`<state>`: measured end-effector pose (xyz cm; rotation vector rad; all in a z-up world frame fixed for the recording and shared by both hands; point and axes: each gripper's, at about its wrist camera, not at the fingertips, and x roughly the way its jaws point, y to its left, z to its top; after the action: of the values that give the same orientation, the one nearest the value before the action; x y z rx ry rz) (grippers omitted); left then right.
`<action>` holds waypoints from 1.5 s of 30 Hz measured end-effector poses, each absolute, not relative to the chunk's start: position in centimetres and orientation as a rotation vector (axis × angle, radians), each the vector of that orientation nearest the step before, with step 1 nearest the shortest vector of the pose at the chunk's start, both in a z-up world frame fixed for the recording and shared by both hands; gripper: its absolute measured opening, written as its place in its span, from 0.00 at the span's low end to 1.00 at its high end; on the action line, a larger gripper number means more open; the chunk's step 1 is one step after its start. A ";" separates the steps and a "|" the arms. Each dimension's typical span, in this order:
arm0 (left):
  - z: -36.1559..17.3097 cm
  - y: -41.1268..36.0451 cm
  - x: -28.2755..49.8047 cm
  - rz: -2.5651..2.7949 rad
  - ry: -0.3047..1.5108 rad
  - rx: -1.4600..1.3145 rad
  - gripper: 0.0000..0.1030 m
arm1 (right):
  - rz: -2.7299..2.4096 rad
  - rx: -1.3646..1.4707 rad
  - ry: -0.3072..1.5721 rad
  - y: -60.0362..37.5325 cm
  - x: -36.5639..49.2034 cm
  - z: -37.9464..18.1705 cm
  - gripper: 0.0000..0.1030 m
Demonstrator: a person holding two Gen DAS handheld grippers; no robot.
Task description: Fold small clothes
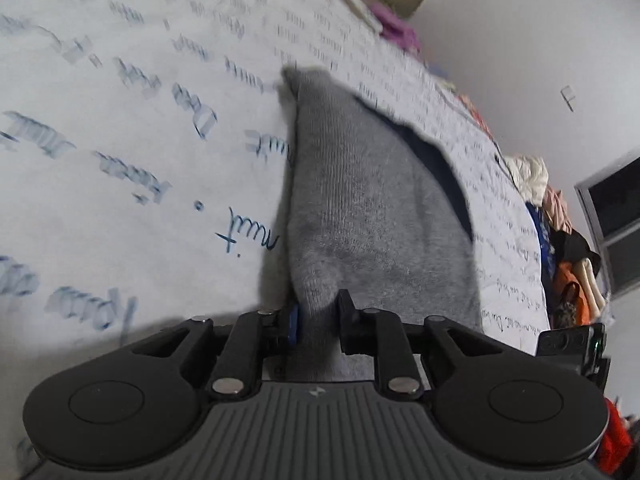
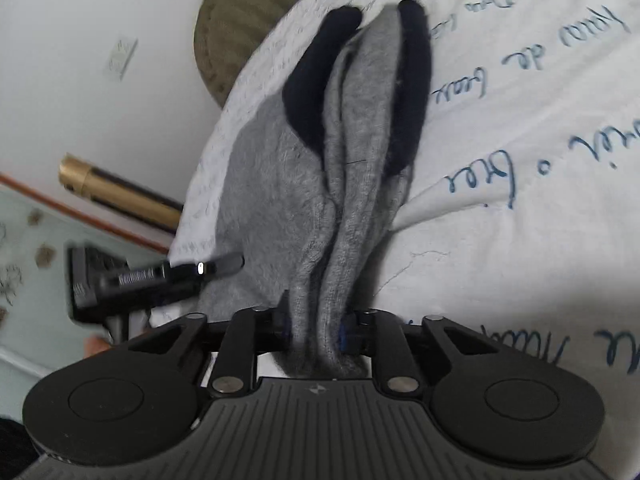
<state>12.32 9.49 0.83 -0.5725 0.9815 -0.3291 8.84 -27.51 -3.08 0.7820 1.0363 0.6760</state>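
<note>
A grey knitted sock with dark navy toe and heel patches [image 1: 360,200] lies on a white bed sheet printed with blue handwriting [image 1: 120,128]. My left gripper [image 1: 316,320] is shut on one end of the sock. In the right wrist view my right gripper [image 2: 316,332] is shut on a bunched end of the grey sock fabric [image 2: 360,140], whose navy parts [image 2: 312,80] stand up ahead. The left gripper [image 2: 160,276] shows at the left of that view, touching the grey fabric.
A heap of mixed clothes [image 1: 560,232] lies at the sheet's right edge, with a purple garment [image 1: 396,28] farther back. An olive cushion [image 2: 236,32] sits at the bed's far end. A gold and black tube [image 2: 120,192] lies beside the bed.
</note>
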 end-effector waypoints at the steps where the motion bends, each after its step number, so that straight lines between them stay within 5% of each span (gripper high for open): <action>1: 2.1 9.6 11.4 -0.302 0.938 -0.549 0.21 | 0.665 0.773 1.028 -28.2 8.7 -2.0 0.36; 3: 5.2 9.3 9.5 -0.263 0.790 -0.485 0.26 | 0.624 0.691 0.908 -29.8 8.1 1.3 0.38; 5: 7.9 7.7 8.5 -0.253 0.636 -0.383 0.49 | 0.563 0.627 0.783 -30.6 8.7 4.6 0.40; 6: 8.7 6.5 8.3 -0.249 0.562 -0.332 0.81 | 0.549 0.622 0.719 -30.4 9.7 5.8 0.40; 7: 9.1 4.9 8.7 -0.248 0.496 -0.277 1.00 | 0.564 0.620 0.668 -29.7 10.9 6.9 0.42; 11: 6.8 -2.5 12.3 -0.234 0.434 0.018 0.99 | 0.619 0.492 0.622 -23.4 16.5 7.9 0.69; 16: 0.9 -5.5 17.1 -0.218 0.614 0.118 0.99 | 0.551 0.314 0.806 -18.4 23.3 2.4 0.67; 20: -0.5 -3.7 16.9 -0.246 0.584 0.044 1.00 | 0.539 0.344 0.675 -21.3 22.3 -0.6 0.41; 24: -0.6 -4.0 17.6 -0.251 0.584 0.053 1.00 | 0.534 0.478 0.630 -23.7 21.7 -2.0 0.27; 27: -0.1 -4.2 17.3 -0.228 0.588 0.065 1.00 | 0.466 0.456 0.644 -23.6 21.0 -0.4 0.32; 29: 0.9 -3.5 16.4 -0.188 0.604 0.029 1.00 | 0.419 0.476 0.611 -23.7 19.7 1.3 0.49; 38: 0.0 -2.8 15.4 -0.140 0.725 -0.035 1.00 | 0.521 0.643 0.576 -22.7 14.1 0.2 0.80; 41: -0.8 -1.9 15.5 -0.152 0.728 -0.104 1.00 | 0.534 0.616 0.543 -22.9 14.0 -2.8 0.68; 45: -1.0 -2.1 15.5 -0.151 0.715 -0.087 1.00 | 0.549 0.609 0.553 -23.4 14.0 -2.9 0.64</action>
<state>15.49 -2.13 -1.00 -0.0868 0.7150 -0.1513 13.96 -23.36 -2.94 0.6088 0.5531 0.5491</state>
